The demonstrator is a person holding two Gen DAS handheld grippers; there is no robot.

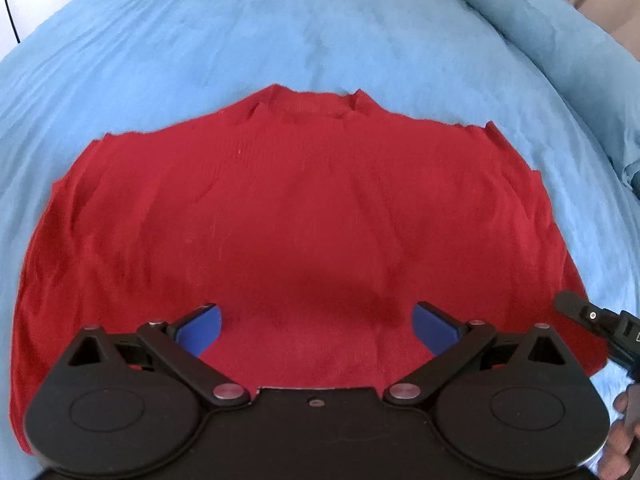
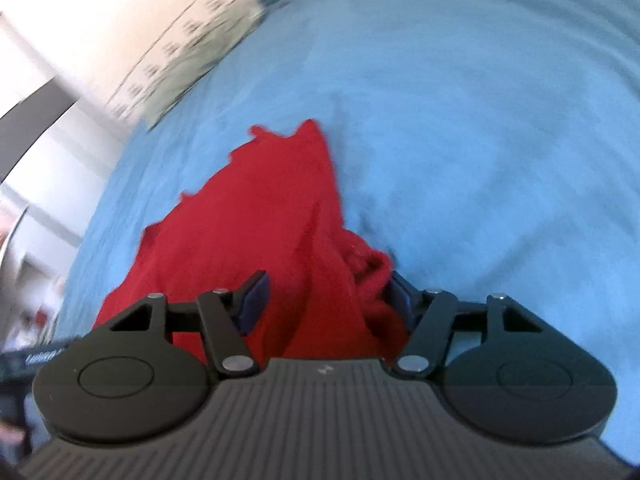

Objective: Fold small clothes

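Both grippers stand with jaws apart and nothing pinched: the left gripper (image 1: 316, 328) hovers over the near hem of the red sweater (image 1: 280, 208), the right gripper (image 2: 326, 300) straddles a bunched fold at its right edge, blue pads clear of the cloth. Judged step: taking hold for the first fold; next, each needs to close on the hem or side edge. Sweater is soft ribbed knit, spread mostly flat, neckline far, on a lightly wrinkled blue bedsheet (image 1: 320, 32).

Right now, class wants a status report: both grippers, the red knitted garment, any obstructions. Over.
Left gripper open over red knitted garment. Right gripper open, straddling its bunched edge. Garment flat on blue bedsheet. Nothing in the way.
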